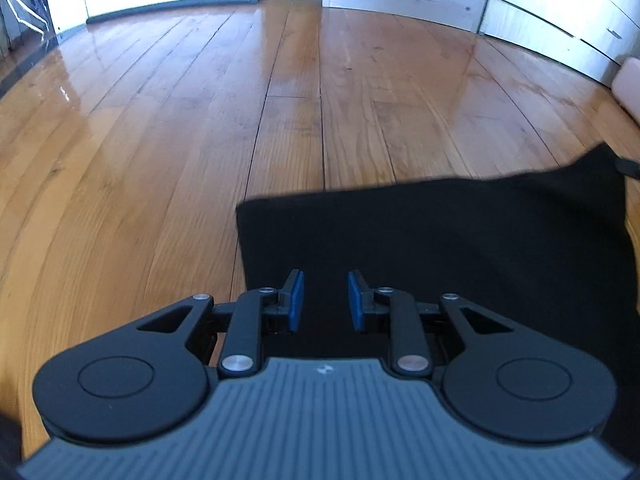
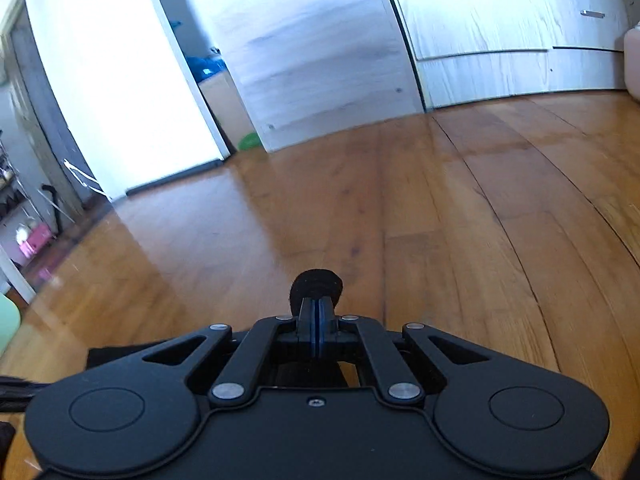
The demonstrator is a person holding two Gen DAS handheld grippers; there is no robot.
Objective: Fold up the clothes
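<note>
Left wrist view: the left gripper (image 1: 322,300) has its blue-padded fingers (image 1: 295,300) spread apart, gripping nothing. It sits over the near-left portion of the flat black fabric garment (image 1: 460,248), which lies spread on the glossy wooden plank floor (image 1: 180,120). The garment's far-right corner is raised off the floor.

Right wrist view: the right gripper (image 2: 318,322) is pressed together, pinching a bunched fold of the black garment (image 2: 316,286) that protrudes beyond the fingertips, above the floor (image 2: 460,220). White wood-grain cabinets (image 2: 500,24) line the far floor edge.
</note>
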